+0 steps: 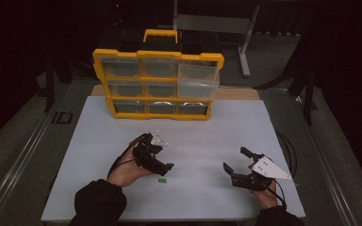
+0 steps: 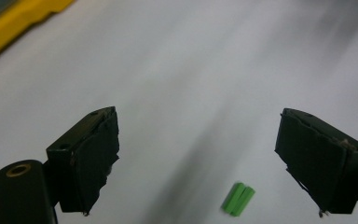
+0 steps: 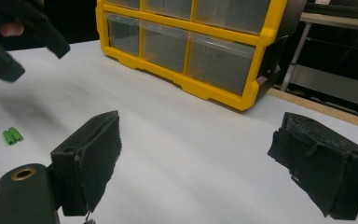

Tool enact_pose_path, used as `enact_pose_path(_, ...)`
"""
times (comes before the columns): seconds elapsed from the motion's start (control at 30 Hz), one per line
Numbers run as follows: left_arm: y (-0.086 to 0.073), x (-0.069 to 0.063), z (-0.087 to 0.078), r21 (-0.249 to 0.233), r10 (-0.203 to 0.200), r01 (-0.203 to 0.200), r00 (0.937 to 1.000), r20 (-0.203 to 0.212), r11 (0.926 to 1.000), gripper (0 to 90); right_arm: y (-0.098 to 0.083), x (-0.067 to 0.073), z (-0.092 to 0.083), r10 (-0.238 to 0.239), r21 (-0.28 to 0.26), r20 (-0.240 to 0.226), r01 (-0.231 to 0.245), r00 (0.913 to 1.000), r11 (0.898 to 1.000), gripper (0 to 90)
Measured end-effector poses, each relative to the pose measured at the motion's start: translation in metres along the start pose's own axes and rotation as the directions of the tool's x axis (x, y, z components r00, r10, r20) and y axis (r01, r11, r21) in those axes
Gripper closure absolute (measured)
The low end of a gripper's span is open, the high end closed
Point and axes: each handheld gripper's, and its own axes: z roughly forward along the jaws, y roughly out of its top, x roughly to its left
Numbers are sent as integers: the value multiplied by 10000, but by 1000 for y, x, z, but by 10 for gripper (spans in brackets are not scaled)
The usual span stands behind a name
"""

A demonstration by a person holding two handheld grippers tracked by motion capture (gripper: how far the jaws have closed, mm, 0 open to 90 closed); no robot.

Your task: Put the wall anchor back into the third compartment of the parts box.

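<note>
1. High view, nearest the person: two dark sleeves come in at the bottom edge, and the white surface [image 1: 193,127] carries everything else.
2. A small green piece [image 1: 162,180] lies flat on the surface, nearer the person than anything else on it. In the left gripper view it reads as two short green cylinders side by side [image 2: 237,199].
3. The left tongs [image 1: 162,170] hang just beyond the green piece, tips pointing down toward it, a little to its left. Their jaws stand wide apart with nothing between the pads. In the left gripper view the green piece sits low between the two black jaws, nearer the right-hand one, and touches neither.
4. The right tongs [image 1: 232,159] sit well to the right of the green piece, at about the same depth on the surface, with a grey three-cornered plate on top. Their jaws are also spread wide and hold nothing.
5. In the right gripper view the green piece [image 3: 12,136] lies far off at the left, below the left tongs [image 3: 28,44].
6. Farthest from the green piece, at the far edge of the surface, stands a yellow drawer organiser [image 1: 158,84] with clear drawers in three rows and a yellow handle on top; one right-hand drawer is pulled partly out.
</note>
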Motion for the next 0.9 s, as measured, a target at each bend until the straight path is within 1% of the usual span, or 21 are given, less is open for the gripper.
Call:
enact_pose_path(0.1,-6,-4,8,155,81,-81,10000,-22,9998,138,0,0,1,-48,-16,-18,48,10000,10000,136)
enact_pose_path(0.17,-11,-5,12,189,58,-60,9999,102,9998,140,0,0,1,-45,30,-26,45,10000,10000,137)
enact_pose_path(0.33,-22,-7,22,375,-7,0,9998,192,9993,148,0,0,1,-60,46,12,60,10000,10000,138)
enact_pose_path(0.37,-22,-7,22,375,-7,0,9998,192,9993,151,0,0,1,-60,46,12,60,10000,10000,138)
enact_pose_path(0.4,-24,-7,25,565,-32,21,9998,206,9984,153,0,0,1,-73,56,8,73,10000,10000,138)
enact_pose_path(0.43,-25,-6,26,646,-16,7,9999,127,9979,159,0,0,2,-86,53,3,86,10000,9999,138)
enact_pose_path(0.47,-26,-6,26,687,-22,16,10000,82,9976,166,0,1,2,-96,71,0,96,10000,9999,139)
enact_pose_path(0.57,-27,-6,27,698,-28,19,9999,134,9976,190,-1,1,2,-121,74,-14,122,9999,9999,139)
enact_pose_path(0.6,-28,-6,28,791,-15,12,10000,36,9969,201,0,0,2,-133,82,-29,133,9999,9999,139)
enact_pose_path(0.7,-30,-6,31,912,20,-19,10000,-19,9958,232,-1,1,2,-177,114,-46,178,9998,9998,139)
enact_pose_path(0.73,-31,-6,33,1055,-11,26,9999,-144,9944,238,-1,1,2,-176,122,-41,177,9998,9998,140)
enact_pose_path(0.83,-33,-5,37,1136,-97,103,9999,-65,9935,248,-1,1,3,-184,167,-15,185,9998,9997,140)
enact_pose_path(0.9,-34,-4,38,1087,-250,245,9997,33,9938,256,-1,1,3,-192,166,-31,193,9998,9997,140)
